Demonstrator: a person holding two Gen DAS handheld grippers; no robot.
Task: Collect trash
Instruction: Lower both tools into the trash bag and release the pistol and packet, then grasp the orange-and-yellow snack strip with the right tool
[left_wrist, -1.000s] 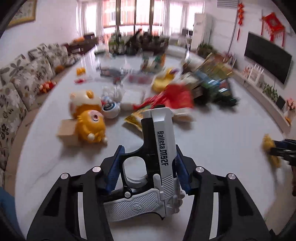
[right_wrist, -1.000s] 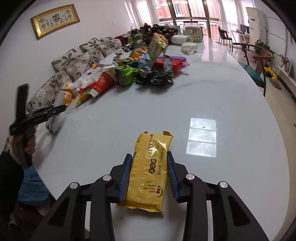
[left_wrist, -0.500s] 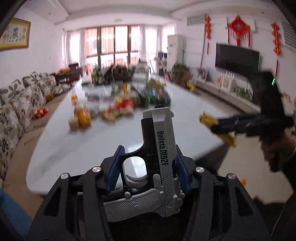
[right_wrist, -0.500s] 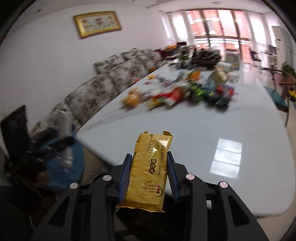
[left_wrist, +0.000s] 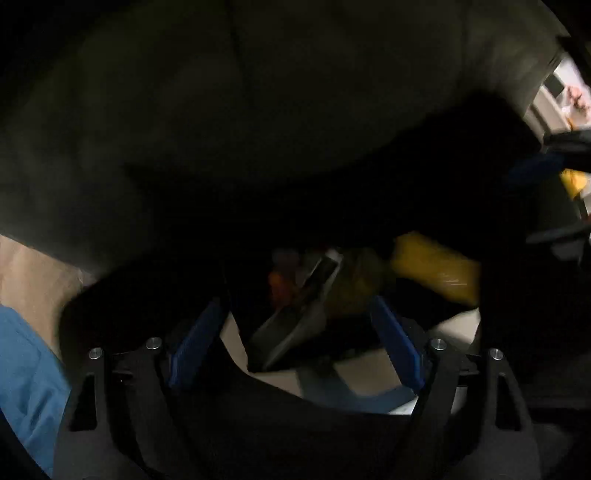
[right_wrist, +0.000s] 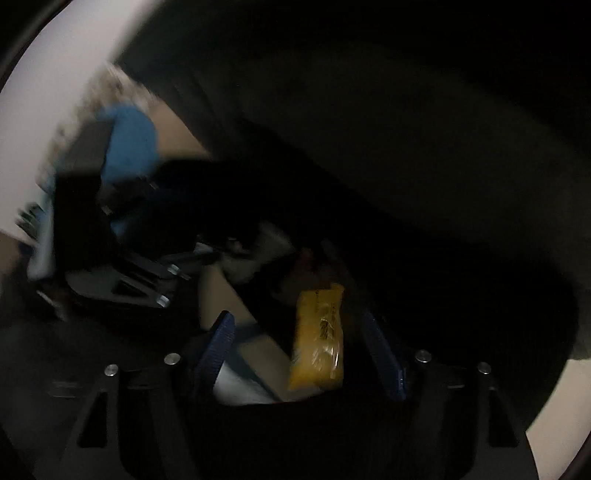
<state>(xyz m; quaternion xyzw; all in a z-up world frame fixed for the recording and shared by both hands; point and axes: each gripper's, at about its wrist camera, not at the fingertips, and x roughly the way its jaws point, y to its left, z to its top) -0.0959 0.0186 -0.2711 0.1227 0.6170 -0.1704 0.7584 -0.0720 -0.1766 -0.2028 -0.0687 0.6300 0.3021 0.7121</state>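
Observation:
Both grippers point down into a dark trash bag (left_wrist: 517, 332) below the table. My left gripper (left_wrist: 295, 347) has its jaws opening wide. The silver and black toy pistol (left_wrist: 295, 317) sits loose between the blue pads (left_wrist: 195, 347), touching neither. My right gripper (right_wrist: 306, 354) is opening too, and the yellow snack packet (right_wrist: 317, 339) hangs free between its pads (right_wrist: 380, 354). In the left wrist view the right gripper (left_wrist: 550, 199) shows at the right edge. Another yellow wrapper (left_wrist: 436, 269) lies in the bag.
The bag (right_wrist: 480, 295) holds pale cardboard or paper (right_wrist: 221, 295) and other blurred trash. A blue sleeve (right_wrist: 129, 147) and the left gripper's body (right_wrist: 118, 284) fill the left of the right wrist view. A blue trouser leg (left_wrist: 26, 369) is at the left. The dark table underside looms above.
Both grippers swung off the table and down into the dark bag. Their jaws went from shut on the pistol and the packet to open, and both things came loose.

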